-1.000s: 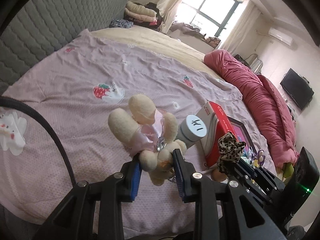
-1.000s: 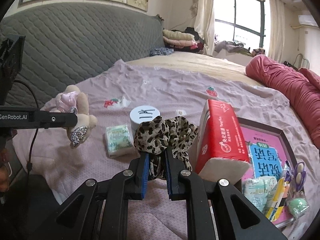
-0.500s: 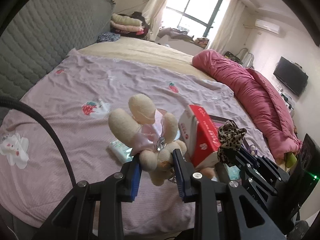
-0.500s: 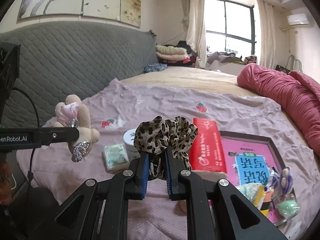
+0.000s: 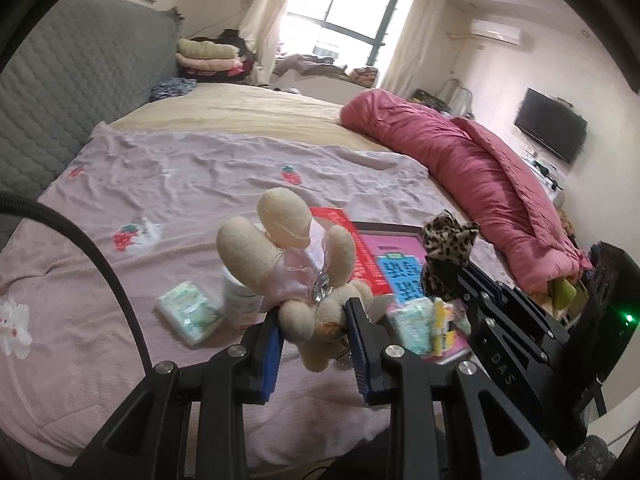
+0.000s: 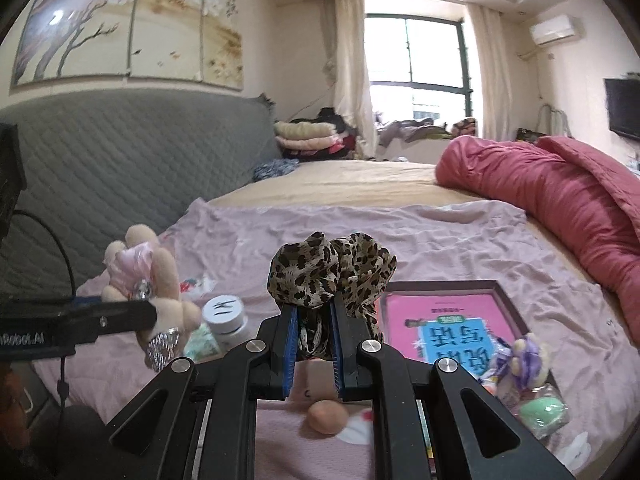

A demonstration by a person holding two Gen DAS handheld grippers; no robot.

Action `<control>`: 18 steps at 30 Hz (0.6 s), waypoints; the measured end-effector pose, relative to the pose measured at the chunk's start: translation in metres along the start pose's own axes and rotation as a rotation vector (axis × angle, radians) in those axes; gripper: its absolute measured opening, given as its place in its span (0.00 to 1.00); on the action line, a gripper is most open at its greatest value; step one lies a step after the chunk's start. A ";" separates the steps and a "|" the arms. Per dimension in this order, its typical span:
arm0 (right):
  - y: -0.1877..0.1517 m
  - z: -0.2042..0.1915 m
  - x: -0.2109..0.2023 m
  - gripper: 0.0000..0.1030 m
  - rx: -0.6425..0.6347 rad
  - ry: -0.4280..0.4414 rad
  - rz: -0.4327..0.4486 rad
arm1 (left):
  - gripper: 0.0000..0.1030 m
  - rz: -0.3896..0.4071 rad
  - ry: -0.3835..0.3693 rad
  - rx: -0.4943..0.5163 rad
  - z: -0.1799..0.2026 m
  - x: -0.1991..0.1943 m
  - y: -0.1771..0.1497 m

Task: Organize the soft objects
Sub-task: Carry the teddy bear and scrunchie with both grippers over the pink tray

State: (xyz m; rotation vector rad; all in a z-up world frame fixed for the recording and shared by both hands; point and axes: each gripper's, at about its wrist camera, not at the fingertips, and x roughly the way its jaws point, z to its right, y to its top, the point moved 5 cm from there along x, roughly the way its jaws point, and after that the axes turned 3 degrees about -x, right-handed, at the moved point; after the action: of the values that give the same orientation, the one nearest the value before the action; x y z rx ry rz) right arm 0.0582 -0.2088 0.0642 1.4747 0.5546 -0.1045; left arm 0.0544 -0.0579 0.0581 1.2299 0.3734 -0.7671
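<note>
My left gripper [image 5: 314, 334] is shut on a beige plush bunny in a pink dress [image 5: 296, 264] and holds it above the pink bedsheet [image 5: 192, 176]. The bunny also shows at the left of the right wrist view [image 6: 148, 280]. My right gripper [image 6: 314, 340] is shut on a leopard-print scrunchie [image 6: 330, 272], held in the air above the bed; the scrunchie also shows in the left wrist view [image 5: 448, 248].
On the sheet lie a pink book [image 6: 452, 328], a red tissue pack [image 5: 360, 248], a white jar [image 6: 226, 314], a green tissue packet [image 5: 188, 312], a peach egg-shaped thing [image 6: 328, 418] and small toys [image 6: 532, 384]. A red duvet [image 6: 560, 192] lies at the right. A grey headboard [image 6: 120, 168] stands left.
Both grippers have risen and pulled back from the bed, each still holding its object. The views now look higher, showing more of the room and window.
</note>
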 end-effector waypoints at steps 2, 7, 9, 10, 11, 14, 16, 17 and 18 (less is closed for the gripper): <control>0.001 0.012 -0.004 0.14 0.020 -0.019 0.012 | 0.30 -0.007 -0.019 0.018 0.015 0.004 0.001; 0.003 0.048 -0.021 0.14 0.072 -0.090 0.050 | 0.30 -0.015 -0.058 0.059 0.047 0.012 0.001; 0.002 0.066 -0.028 0.14 0.094 -0.120 0.061 | 0.30 -0.022 -0.068 0.074 0.058 0.018 0.000; 0.002 0.075 -0.033 0.14 0.104 -0.143 0.065 | 0.30 -0.027 -0.075 0.079 0.064 0.022 0.000; 0.001 0.082 -0.035 0.14 0.108 -0.158 0.067 | 0.30 -0.033 -0.082 0.081 0.069 0.025 0.000; -0.004 0.105 -0.042 0.14 0.133 -0.189 0.065 | 0.30 -0.055 -0.108 0.094 0.087 0.038 -0.002; -0.010 0.117 -0.044 0.14 0.156 -0.208 0.061 | 0.30 -0.069 -0.120 0.108 0.098 0.047 -0.005; -0.013 0.124 -0.045 0.14 0.164 -0.218 0.054 | 0.30 -0.077 -0.125 0.116 0.103 0.052 -0.007; -0.016 0.129 -0.046 0.14 0.172 -0.225 0.053 | 0.30 -0.087 -0.128 0.124 0.108 0.057 -0.009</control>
State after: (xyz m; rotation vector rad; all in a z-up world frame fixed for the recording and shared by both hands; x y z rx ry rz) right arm 0.0491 -0.3460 0.0686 1.6183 0.3299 -0.2784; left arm 0.0728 -0.1787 0.0496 1.2790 0.2789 -0.9501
